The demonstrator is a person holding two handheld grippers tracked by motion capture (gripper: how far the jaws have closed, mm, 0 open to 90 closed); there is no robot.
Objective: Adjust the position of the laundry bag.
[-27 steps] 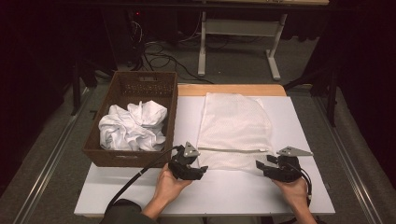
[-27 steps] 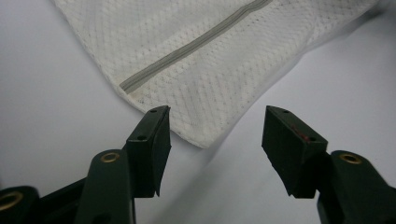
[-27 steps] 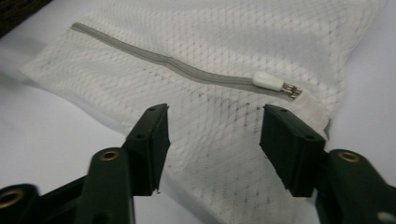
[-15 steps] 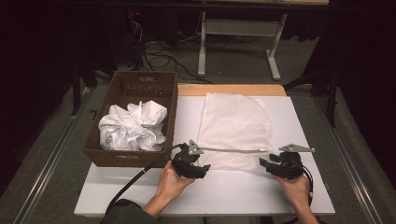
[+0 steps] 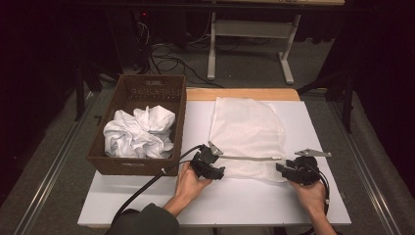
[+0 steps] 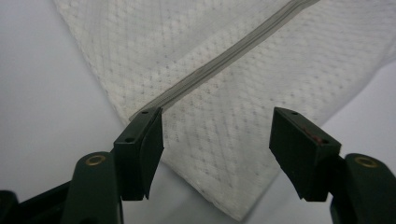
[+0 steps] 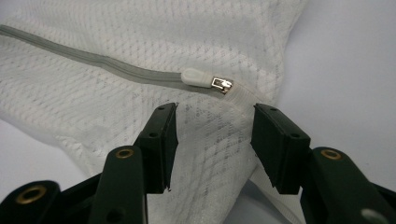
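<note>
A white mesh bag (image 5: pixel 247 129) lies flat on the white table (image 5: pixel 244 203), with a grey zipper (image 5: pixel 249 158) running across its near edge. My left gripper (image 5: pixel 211 164) is at the zipper's left end. Its jaws are open and straddle the bag's near left corner (image 6: pixel 219 140) without pressing on it. My right gripper (image 5: pixel 288 169) is at the zipper's right end, also open. The white zipper pull (image 7: pixel 198 78) lies just beyond its fingertips, and mesh (image 7: pixel 210 140) lies loosely between them.
A brown wicker basket (image 5: pixel 147 90) stands to the left of the bag, holding crumpled white cloth (image 5: pixel 139 132). The left gripper's black cable (image 5: pixel 147 188) trails along the basket's front. Bare table lies near the person's hands. Dark floor and a desk frame lie beyond.
Both grippers have edged slightly toward the bag's near edge. Nothing has been taken hold of, and the bag lies as before.
</note>
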